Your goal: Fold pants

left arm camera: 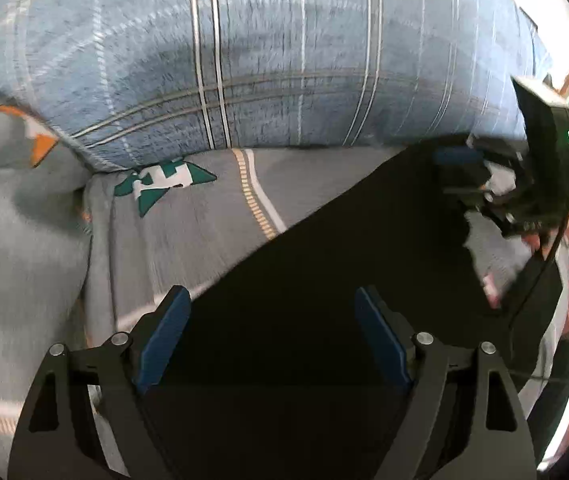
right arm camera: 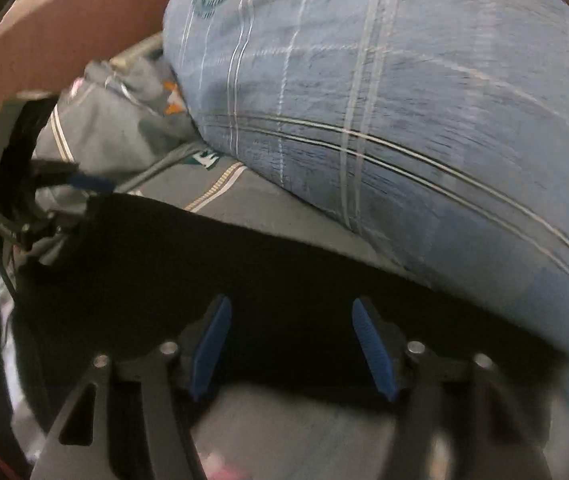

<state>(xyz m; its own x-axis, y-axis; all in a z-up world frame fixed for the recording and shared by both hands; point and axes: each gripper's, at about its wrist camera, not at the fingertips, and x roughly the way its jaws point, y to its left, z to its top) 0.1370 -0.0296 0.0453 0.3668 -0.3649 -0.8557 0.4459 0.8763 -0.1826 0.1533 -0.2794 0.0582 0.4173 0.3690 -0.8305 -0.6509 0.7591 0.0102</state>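
Two tongs (left arm camera: 270, 312) spread — pants (left arm camera: 304, 320) beneath.

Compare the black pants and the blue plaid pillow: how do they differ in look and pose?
The pants are plain black with no pattern; the pillow is light blue with white and dark plaid lines. The pants lie flat and thin on the grey bedding; the pillow is plump and bulges up behind them. Both are soft fabric resting on the bedding.
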